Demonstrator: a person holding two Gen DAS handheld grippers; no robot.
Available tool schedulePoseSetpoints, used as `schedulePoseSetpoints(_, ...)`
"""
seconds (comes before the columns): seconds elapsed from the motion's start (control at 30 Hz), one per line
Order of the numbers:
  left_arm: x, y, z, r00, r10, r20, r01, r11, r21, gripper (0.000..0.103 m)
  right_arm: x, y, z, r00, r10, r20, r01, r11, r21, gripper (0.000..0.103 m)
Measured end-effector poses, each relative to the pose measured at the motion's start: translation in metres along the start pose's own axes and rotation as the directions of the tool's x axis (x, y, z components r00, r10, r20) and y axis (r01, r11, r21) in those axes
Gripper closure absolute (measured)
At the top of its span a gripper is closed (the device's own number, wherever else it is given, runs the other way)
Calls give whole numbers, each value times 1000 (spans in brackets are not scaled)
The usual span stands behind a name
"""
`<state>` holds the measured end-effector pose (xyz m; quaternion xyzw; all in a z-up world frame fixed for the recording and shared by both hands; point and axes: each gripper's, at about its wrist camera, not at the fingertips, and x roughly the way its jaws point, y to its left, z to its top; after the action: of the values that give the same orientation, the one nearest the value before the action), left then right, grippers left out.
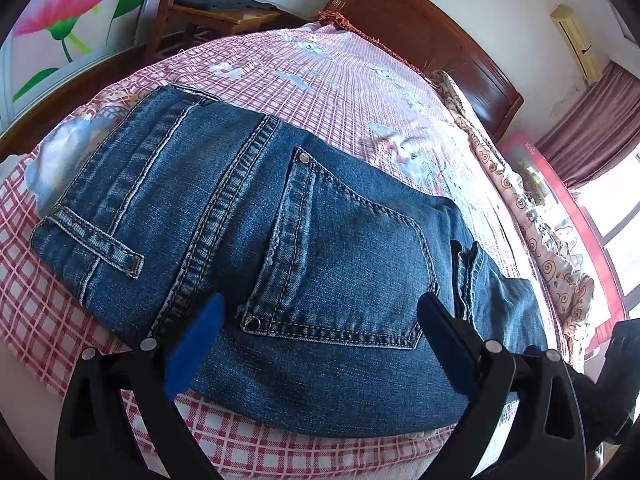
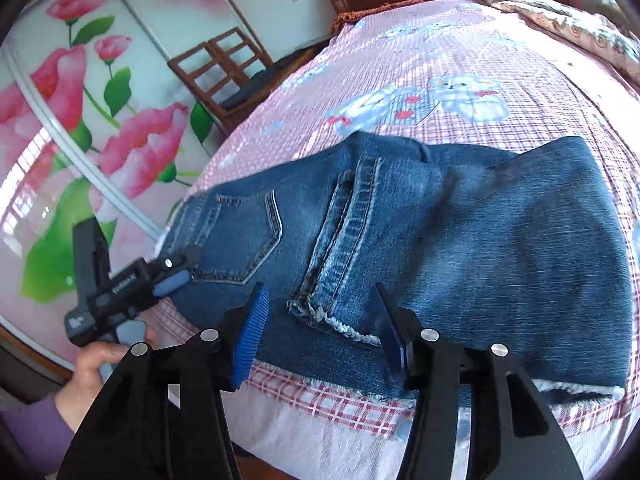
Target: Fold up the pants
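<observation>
A: Starting at the left, what is showing?

B: The left gripper [image 1: 316, 316] is hovering over the near edge of the jeans [image 1: 256, 248], its jaws standing wide apart and gripping nothing. The jeans are lying folded into a compact bundle on the pink checked bedsheet [image 1: 340, 80], back pocket [image 1: 344, 264] facing up.

A: And moving right?

B: The right gripper [image 2: 320, 320] is sitting at the frayed hem [image 2: 348, 330], jaws also spread wide and empty, the hem lying between the fingers but not pinched. In the right wrist view the left gripper [image 2: 172, 282] is resting at the pocket end, with the person's left hand [image 2: 94, 372] holding its handle.

A: What is likely to go wrong?

B: I am judging that if either gripper closes on the top layer only, lifting will be peeling the fold open. Dragging the stiff denim could also be pulling the loose sheet into wrinkles.

A: Any writing?

B: There is pale lettering on the left gripper's body, but it is reading too small to make out. No brand is showing on the jeans.
</observation>
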<state>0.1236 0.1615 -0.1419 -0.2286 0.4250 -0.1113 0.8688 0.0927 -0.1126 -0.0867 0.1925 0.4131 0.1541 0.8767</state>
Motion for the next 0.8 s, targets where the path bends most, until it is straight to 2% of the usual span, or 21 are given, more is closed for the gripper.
schedulePoseSetpoints(0.1,0,0,0,1000,1,-2,-1,1000,4,6,-47,-55,9,988,57,144,-87,974,209,51)
schedulePoseSetpoints(0.17,0,0,1,1000,0,-4,0,1000,3,6,-71,-94,4,977,86,196,-157,913,377,51)
schedulePoseSetpoints(0.2,0,1,1,1000,-2,-5,2,1000,0,6,-83,-106,-5,973,72,221,-164,887,433,51)
schedulePoseSetpoints(0.27,0,2,1,1000,-8,-4,8,1000,-8,6,-105,-111,-27,975,7,223,-116,870,479,51)
schedulePoseSetpoints(0.37,1,0,0,1000,1,-2,-1,1000,3,5,-109,-111,-63,987,-21,161,-74,827,558,51)
schedulePoseSetpoints(0.43,2,-3,0,1000,10,-5,-10,1000,10,5,-99,-110,-75,994,-36,102,-29,816,577,51)
schedulePoseSetpoints(0.53,2,0,3,1000,-6,-11,6,1000,-14,5,-82,-117,-89,996,-69,60,18,788,616,54)
schedulePoseSetpoints(0.63,2,2,4,1000,-17,-14,17,999,-35,5,-72,-120,-84,993,-93,70,31,790,612,54)
schedulePoseSetpoints(0.7,2,1,3,1000,-9,-14,9,1000,-28,5,-62,-119,-76,990,-134,47,83,814,575,54)
schedulePoseSetpoints(0.77,3,0,3,1000,-4,-15,4,1000,-24,5,-59,-124,-73,987,-138,86,61,806,589,54)
schedulePoseSetpoints(0.8,3,0,3,1000,-7,-15,7,1000,-27,5,-59,-125,-70,983,-159,94,75,809,583,54)
